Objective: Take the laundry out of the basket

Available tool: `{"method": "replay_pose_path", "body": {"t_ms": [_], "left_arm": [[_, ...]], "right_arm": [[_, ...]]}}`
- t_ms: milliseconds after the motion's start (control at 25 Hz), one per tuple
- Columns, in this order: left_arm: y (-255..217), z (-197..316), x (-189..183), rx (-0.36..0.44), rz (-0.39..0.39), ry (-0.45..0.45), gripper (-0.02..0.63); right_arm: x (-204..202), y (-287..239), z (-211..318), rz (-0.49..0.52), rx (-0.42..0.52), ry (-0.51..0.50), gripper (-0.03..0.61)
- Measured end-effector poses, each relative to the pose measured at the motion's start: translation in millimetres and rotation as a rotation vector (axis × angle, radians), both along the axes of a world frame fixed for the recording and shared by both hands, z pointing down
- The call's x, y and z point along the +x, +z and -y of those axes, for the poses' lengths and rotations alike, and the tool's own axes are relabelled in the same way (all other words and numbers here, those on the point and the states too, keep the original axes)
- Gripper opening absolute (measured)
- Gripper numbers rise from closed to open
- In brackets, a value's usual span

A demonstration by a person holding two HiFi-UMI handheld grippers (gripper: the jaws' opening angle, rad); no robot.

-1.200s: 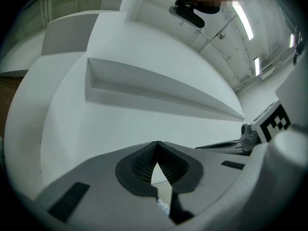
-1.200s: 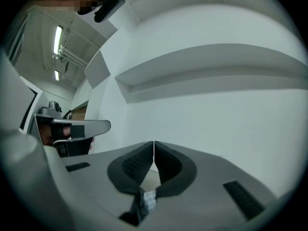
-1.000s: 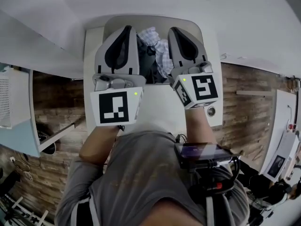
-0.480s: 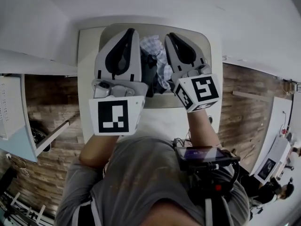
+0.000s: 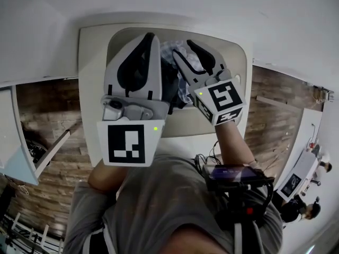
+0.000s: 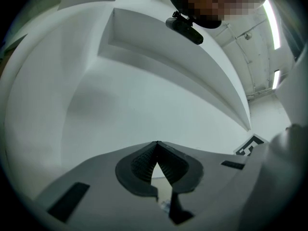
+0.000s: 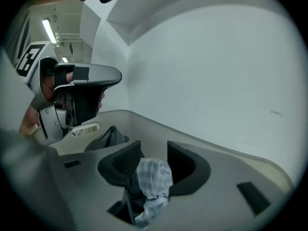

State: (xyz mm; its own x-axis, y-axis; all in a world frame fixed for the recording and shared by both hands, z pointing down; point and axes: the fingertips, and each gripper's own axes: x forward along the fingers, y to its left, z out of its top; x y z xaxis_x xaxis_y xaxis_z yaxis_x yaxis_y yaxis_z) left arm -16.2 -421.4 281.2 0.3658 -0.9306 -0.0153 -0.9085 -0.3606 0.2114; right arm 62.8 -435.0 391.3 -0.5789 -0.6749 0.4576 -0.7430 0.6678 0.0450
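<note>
The basket (image 5: 91,67) sits under both my claws, and the laundry is inside it, toward its far edge. My left claw (image 6: 157,147) has its jaws together, with nothing between them. My right claw (image 7: 154,149) tilts down into the basket. Its jaws have just been opening and now stand apart, with the checked cloth (image 7: 153,177) loose between them, near a dark garment (image 7: 109,136). The cloth lies just ahead and below, so I judge that the right claw is the nearer one.
</note>
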Motion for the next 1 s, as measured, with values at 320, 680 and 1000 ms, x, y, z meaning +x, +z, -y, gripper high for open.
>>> {"method": "replay_pose_path", "body": {"t_ms": [320,680,1000], "left_arm": [[13,8,-2,-0.036,-0.048,0.027,0.008],[14,7,0,-0.042,-0.065,0.046,0.008],[1,-4,1,-0.015,-0.032,0.032,0.008]], "right_arm": [[-9,39,4,-0.139,-0.092,-0.098,0.268],[-11,77,1,-0.260,-0.147,-0.158,0.202],[-6,57,-1,-0.225,-0.145,-0.137,0.071]]}}
